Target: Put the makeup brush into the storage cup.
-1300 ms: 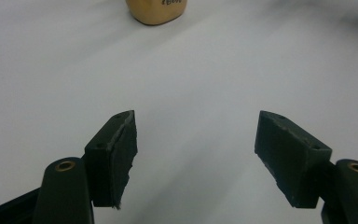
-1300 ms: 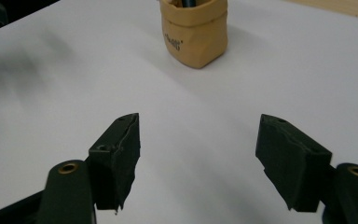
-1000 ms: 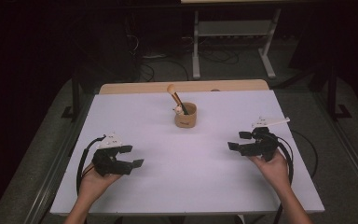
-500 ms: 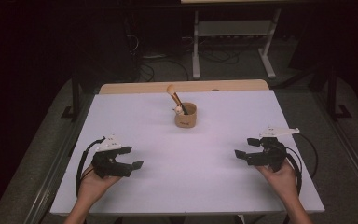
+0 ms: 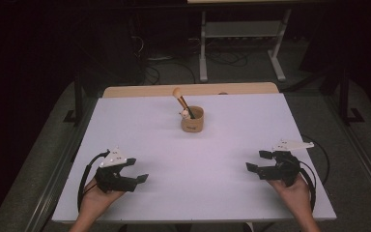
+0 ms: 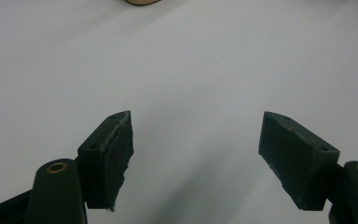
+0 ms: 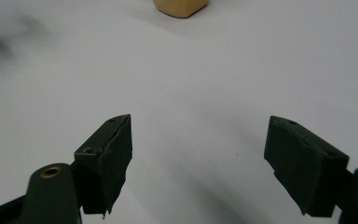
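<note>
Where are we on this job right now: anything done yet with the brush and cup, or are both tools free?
Done, by the look of it: the brush stands in the cup at the far middle of the table. In hand: nothing. The left tool and right tool sit near the front edge, jaws open with only bare table between them. Left: I see nothing loose on the table, so probably little remains.

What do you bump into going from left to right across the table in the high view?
Left gripper with its fingers apart → tan cup holding a brush, farther back on the white table → right gripper, fingers apart too.
</note>
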Demonstrator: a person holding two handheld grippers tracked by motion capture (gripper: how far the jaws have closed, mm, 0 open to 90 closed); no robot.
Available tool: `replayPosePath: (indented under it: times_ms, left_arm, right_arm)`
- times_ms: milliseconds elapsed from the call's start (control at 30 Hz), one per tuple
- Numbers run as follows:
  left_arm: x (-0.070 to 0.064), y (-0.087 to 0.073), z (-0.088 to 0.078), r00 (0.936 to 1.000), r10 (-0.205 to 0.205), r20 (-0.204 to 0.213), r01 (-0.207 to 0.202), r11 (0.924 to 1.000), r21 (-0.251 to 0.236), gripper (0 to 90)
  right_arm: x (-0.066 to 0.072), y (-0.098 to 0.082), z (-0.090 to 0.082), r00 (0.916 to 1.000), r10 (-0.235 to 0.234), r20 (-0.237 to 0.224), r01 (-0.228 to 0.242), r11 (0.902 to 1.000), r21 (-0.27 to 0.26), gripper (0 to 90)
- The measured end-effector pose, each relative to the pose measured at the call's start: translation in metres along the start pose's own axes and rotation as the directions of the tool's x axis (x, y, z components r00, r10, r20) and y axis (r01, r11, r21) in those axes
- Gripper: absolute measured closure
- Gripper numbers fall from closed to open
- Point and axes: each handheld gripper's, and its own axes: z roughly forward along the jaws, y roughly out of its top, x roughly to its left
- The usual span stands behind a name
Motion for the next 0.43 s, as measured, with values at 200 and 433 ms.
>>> replayPosePath:
  times_ms: [200,433]
  left_arm:
    - [0.002,-0.003,-0.001,0.9998,-0.016,-0.009,0.016,0.9998,-0.013,25.8]
    - [0.005,-0.003,-0.001,0.9999,-0.013,-0.011,0.013,0.9999,-0.01,25.4]
  right_arm:
    - [0.005,-0.004,0.003,0.9997,-0.024,0.002,0.024,0.9995,0.02,22.5]
    - [0.014,-0.004,0.009,0.9977,-0.067,0.001,0.067,0.9969,0.042,22.4]
